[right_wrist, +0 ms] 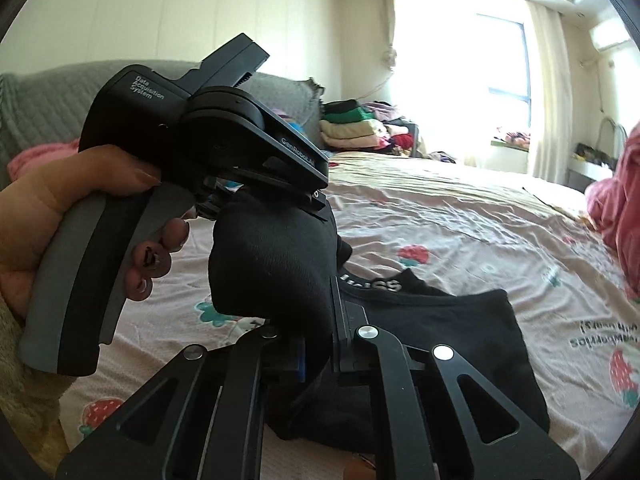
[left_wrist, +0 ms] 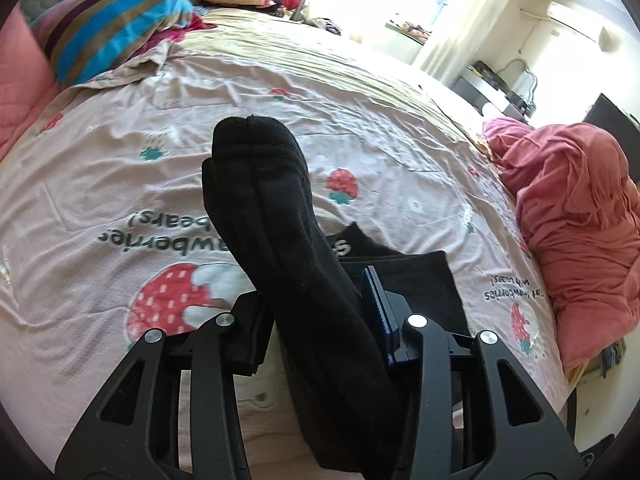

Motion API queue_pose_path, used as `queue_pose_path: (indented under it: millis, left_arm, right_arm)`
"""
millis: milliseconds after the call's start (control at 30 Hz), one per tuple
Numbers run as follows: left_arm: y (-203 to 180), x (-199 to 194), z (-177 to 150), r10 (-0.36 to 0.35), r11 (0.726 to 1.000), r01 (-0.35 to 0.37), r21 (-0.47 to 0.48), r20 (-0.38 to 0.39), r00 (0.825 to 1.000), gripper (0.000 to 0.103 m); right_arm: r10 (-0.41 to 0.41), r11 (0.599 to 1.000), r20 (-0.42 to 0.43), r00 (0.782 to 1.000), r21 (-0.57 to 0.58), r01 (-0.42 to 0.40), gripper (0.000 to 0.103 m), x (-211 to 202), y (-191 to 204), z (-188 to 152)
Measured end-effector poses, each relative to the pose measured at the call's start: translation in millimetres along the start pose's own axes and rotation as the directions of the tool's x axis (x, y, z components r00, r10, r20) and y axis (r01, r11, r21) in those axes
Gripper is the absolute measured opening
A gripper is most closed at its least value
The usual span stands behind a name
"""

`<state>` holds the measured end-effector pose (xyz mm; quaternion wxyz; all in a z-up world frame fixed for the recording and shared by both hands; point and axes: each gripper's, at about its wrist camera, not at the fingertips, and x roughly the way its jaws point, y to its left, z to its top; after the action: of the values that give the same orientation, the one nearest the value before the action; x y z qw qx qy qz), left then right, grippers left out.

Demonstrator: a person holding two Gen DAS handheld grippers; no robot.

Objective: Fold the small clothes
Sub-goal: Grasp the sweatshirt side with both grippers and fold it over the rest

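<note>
Midair over strawberry-print bedspread (left_wrist: 120, 152) — black sock (left_wrist: 280, 220) stretched between left gripper (left_wrist: 316, 300), jaws part-closed around it, and right gripper (right_wrist: 320, 352), clamped tight — likely tensioned for folding.

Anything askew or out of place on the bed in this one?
Mostly ordinary. The black sock is lifted off the strawberry-print sheet, standing up between the left claw pads. A second black garment lies crumpled beneath, and a pink blanket is bunched at the bed's edge.
</note>
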<state>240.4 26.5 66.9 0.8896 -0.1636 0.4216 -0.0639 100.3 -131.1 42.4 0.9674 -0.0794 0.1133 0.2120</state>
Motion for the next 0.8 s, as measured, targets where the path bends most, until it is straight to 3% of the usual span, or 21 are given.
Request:
queue_pose_path:
  millis: [800]
  left_arm:
    - [-92.0,62.3,-20.1,-0.004,0.994,0.017,0.108,-0.121,0.993,0.033]
  right_arm:
    - [-0.02,0.97,-0.089,0.996,0.241,0.041,0.007,-19.2,-86.7,-40.3]
